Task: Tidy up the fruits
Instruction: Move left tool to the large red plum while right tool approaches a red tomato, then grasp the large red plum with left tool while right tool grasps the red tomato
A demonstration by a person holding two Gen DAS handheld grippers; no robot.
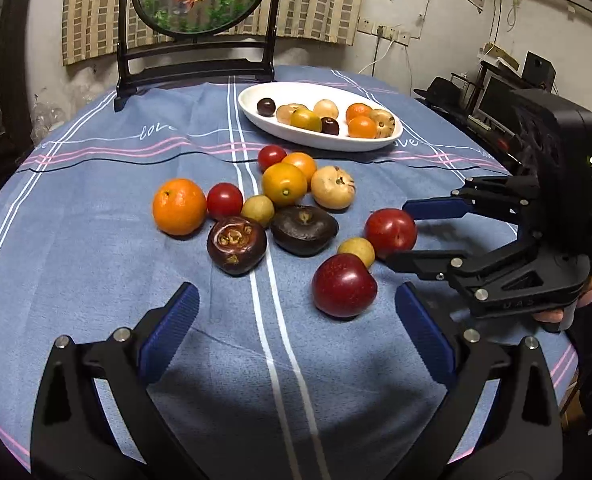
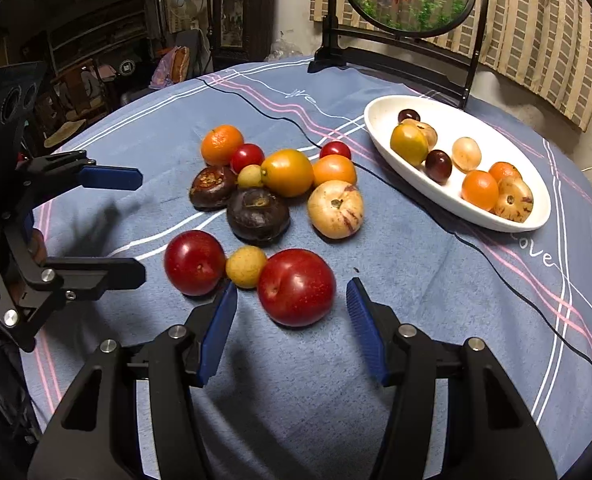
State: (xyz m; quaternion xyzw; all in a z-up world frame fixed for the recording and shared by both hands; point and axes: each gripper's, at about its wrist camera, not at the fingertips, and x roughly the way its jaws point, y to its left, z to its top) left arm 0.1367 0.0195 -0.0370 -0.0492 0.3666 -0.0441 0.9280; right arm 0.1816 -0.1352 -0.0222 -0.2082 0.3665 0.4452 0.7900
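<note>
Several loose fruits lie on the blue tablecloth: a mandarin, cherry tomatoes, two dark brown fruits, a pale striped fruit and two red plums. My right gripper is open, its fingers either side of the larger plum without touching it; the same plum also shows in the left wrist view. My left gripper stands wide open and holds nothing, with the other plum just ahead of its right finger. A small yellow fruit sits between the plums.
A white oval dish holding several fruits stands behind the pile, toward the back right. A round fish picture on a black stand stands at the table's far edge. Shelves and clutter lie beyond the table on both sides.
</note>
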